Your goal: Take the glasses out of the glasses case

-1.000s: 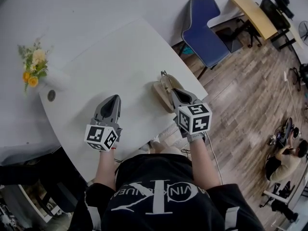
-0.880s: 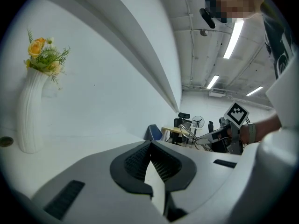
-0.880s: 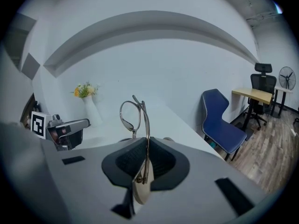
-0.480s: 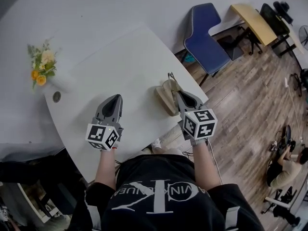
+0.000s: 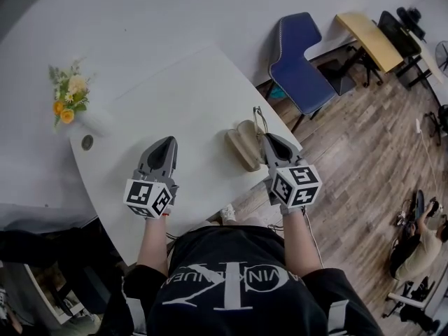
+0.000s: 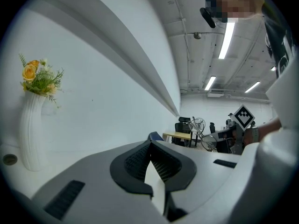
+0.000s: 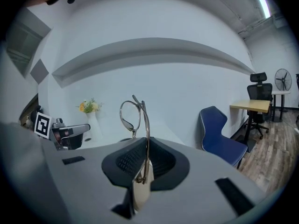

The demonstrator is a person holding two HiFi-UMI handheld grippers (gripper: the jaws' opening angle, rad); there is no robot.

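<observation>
The beige glasses case (image 5: 243,144) lies open on the white table (image 5: 189,103) near its right edge. My right gripper (image 5: 265,138) is shut on the thin metal glasses (image 5: 257,116) and holds them just above and beside the case. In the right gripper view the glasses (image 7: 132,116) stand upright out of the closed jaws of my right gripper (image 7: 146,141), one round lens showing. A patch of the case (image 7: 140,192) shows below the jaws. My left gripper (image 5: 166,143) hovers over the table to the left, shut and holding nothing; the left gripper view shows this gripper (image 6: 150,143) with its tips together.
A white vase of yellow flowers (image 5: 73,107) stands at the table's far left, a small round disc (image 5: 87,143) beside it. A blue chair (image 5: 301,54) and a yellow desk (image 5: 371,23) stand beyond the table's right edge. A person (image 5: 420,243) sits on the wooden floor.
Both grippers have risen a little. The right one has carried the glasses up and clear of the case, which stays on the table.
</observation>
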